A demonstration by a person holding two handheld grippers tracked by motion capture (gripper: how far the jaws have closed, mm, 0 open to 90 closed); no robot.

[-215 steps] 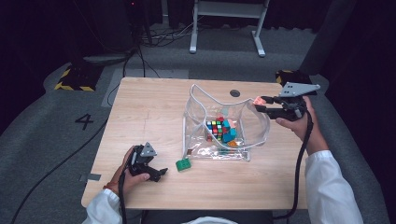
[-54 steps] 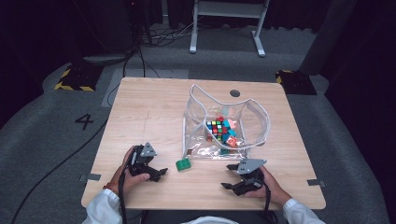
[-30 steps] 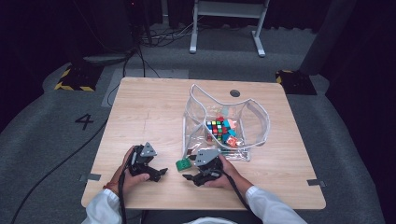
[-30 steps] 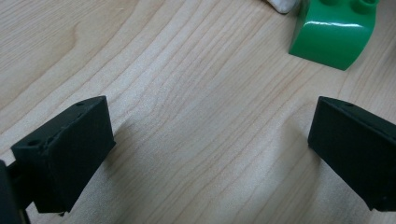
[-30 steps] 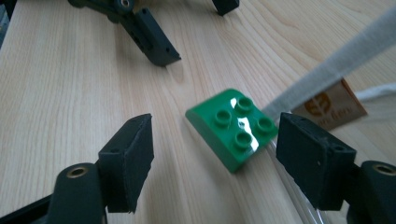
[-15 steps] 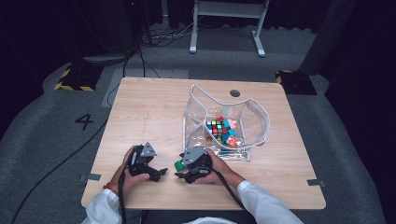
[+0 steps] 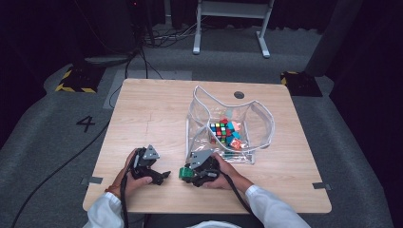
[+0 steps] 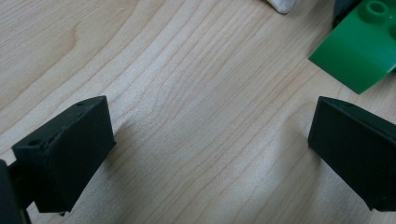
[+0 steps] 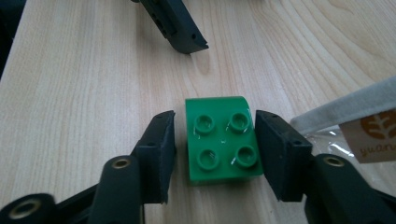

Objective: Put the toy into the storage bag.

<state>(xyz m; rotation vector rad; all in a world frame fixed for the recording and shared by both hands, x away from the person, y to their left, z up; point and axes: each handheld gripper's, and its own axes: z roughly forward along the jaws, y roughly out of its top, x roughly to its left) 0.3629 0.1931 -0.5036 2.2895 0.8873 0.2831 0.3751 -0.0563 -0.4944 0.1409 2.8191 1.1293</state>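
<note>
Closing around the green brick (image 9: pixel 223 140), the right gripper (image 9: pixel 215 151) has just been narrowing its jaws; in the right gripper view the brick sits between the two pads, the right pad apparently against its side and a thin gap showing at the left pad, so a firm clamp is not yet evident. Reading from the left of the table (image 7: pixel 157 114): the left gripper (image 7: pixel 159 176) rests near the front edge, its jaws spread wide over bare wood with nothing between them, as the left gripper view confirms; the green brick lies just to its right, near the middle of the front edge and just before the front left corner of the clear bag (image 7: pixel 266 123); the right gripper bears on the brick from the person's side; the bag stands right of centre, mouth open, holding a colour cube (image 7: pixel 219 130) and other small toys. Judged from this arrangement, the step in hand is the pick-up of the brick, likely for the bag, and it is nearly secured. Compared with the earliest frame, the right gripper has left the far right of the table beside the bag and come to the front edge; the left gripper, brick and bag stand where they stood.
</note>
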